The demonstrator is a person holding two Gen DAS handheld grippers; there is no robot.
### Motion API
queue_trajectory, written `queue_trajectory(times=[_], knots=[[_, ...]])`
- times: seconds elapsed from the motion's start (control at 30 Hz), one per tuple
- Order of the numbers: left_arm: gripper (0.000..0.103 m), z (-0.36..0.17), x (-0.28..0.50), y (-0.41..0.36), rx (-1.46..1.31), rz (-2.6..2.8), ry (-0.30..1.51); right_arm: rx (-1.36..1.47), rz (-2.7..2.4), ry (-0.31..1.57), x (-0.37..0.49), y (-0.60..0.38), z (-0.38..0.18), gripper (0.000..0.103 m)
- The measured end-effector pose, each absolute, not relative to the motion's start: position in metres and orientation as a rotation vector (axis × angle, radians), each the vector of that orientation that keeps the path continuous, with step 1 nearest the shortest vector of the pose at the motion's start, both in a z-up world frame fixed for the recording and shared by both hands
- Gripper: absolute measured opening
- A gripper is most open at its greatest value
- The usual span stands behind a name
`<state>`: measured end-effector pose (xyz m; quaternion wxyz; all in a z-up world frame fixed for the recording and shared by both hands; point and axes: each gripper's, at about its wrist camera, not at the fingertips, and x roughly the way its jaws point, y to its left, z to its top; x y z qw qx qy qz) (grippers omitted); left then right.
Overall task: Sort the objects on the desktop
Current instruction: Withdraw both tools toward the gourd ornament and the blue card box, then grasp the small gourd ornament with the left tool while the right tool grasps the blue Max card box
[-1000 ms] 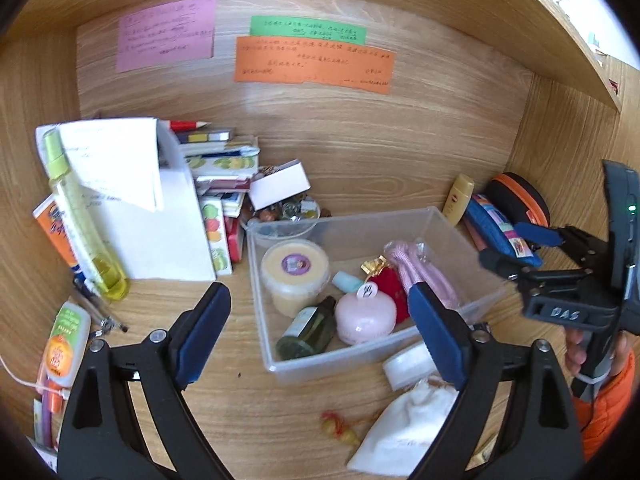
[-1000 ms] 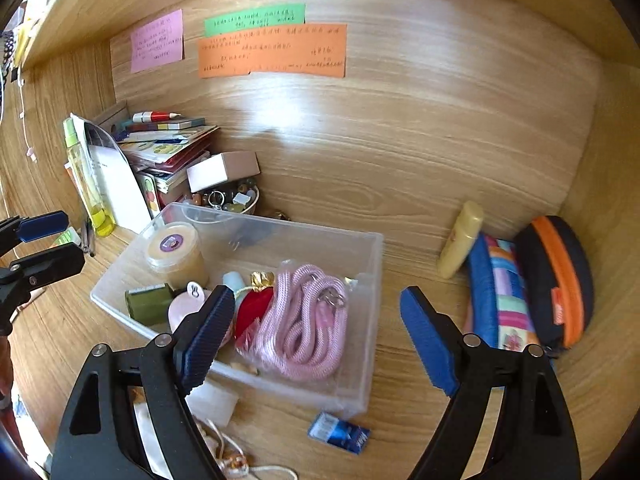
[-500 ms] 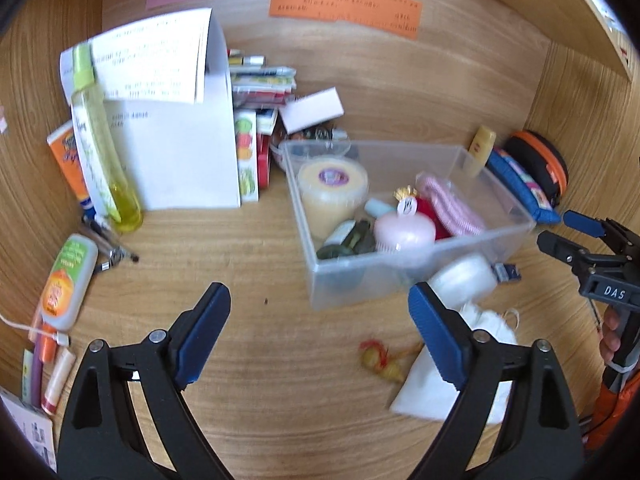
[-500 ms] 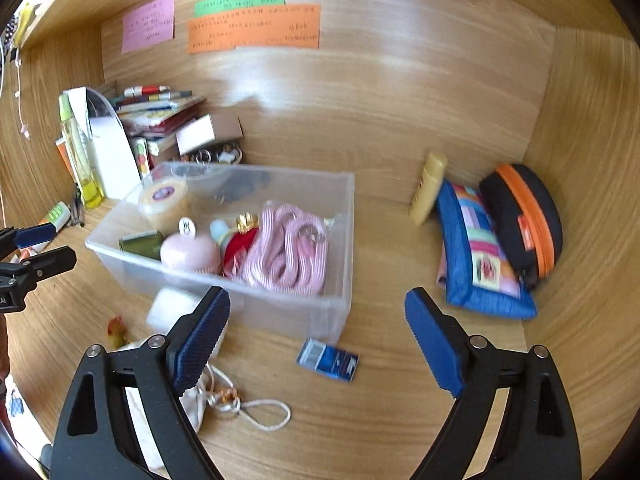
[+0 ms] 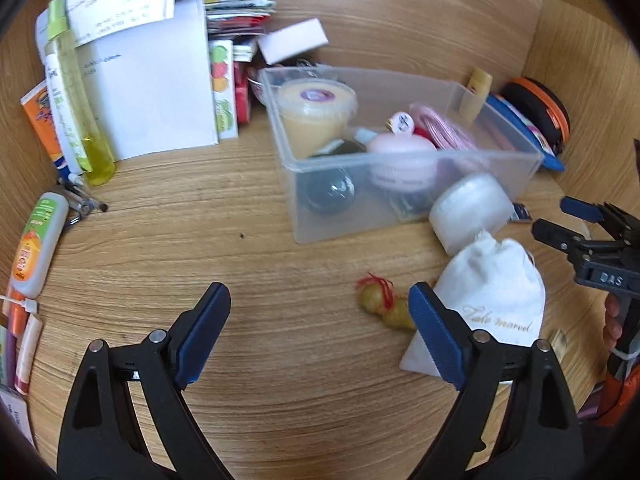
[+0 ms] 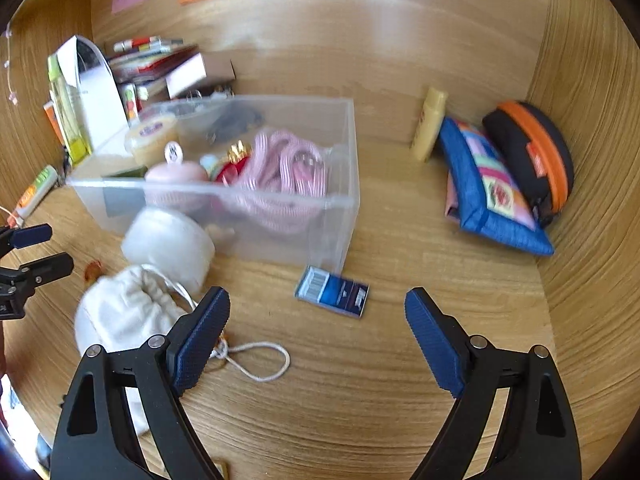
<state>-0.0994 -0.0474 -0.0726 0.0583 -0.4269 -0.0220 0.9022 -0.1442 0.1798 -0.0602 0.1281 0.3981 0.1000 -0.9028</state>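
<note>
A clear plastic bin (image 5: 404, 216) (image 6: 344, 148) stands mid-desk and holds a yellow jar (image 5: 316, 112), a pink case (image 5: 400, 148), a pink cord (image 6: 292, 164) and other small items. In front of it lie a white round jar (image 5: 472, 212) (image 6: 168, 240), a white drawstring pouch (image 5: 496, 296) (image 6: 124, 312), a small yellow charm (image 5: 380, 308) and a blue packet (image 6: 332, 292). My left gripper (image 5: 316, 332) is open and empty above bare desk, the charm by its right finger. My right gripper (image 6: 316, 336) is open and empty, near the packet.
At the left stand a white paper folder (image 5: 156, 92), a yellow-green bottle (image 5: 76, 108), stacked booklets (image 5: 236, 12) and tubes (image 5: 36, 244). At the right lean a yellow tube (image 6: 430, 124), a blue pouch (image 6: 488, 196) and a black-orange case (image 6: 536, 160). Wooden walls enclose the desk.
Both grippers have pulled back from the bin and tilted down toward the desk front. The jar, pouch, charm and packet now show larger. Both stay open.
</note>
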Motion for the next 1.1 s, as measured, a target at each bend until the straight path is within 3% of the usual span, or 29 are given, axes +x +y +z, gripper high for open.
queue_trajectory(times=[0.47, 0.63, 0.8, 0.93, 1.1], knots=[[0.089, -0.086, -0.103, -0.033, -1.321, 2.690, 0.029, 1.291, -2.594, 0.274, -0.166, 0.185, -0.085, 0.086], [0.070, -0.091, -0.104, -0.029, -1.338, 2.666, 0.045, 1.309, -2.604, 0.240, -0.173, 0.188, -0.087, 0.084], [0.059, -0.091, -0.103, -0.022, -1.317, 2.682, 0.112, 1.328, -2.592, 0.244, -0.176, 0.187, -0.089, 0.079], [0.053, -0.091, -0.103, -0.023, -1.308, 2.684, 0.117, 1.324, -2.587, 0.278, -0.175, 0.180, -0.091, 0.067], [0.044, -0.090, -0.103, -0.019, -1.293, 2.667, 0.138, 1.324, -2.585, 0.223, -0.178, 0.183, -0.091, 0.065]])
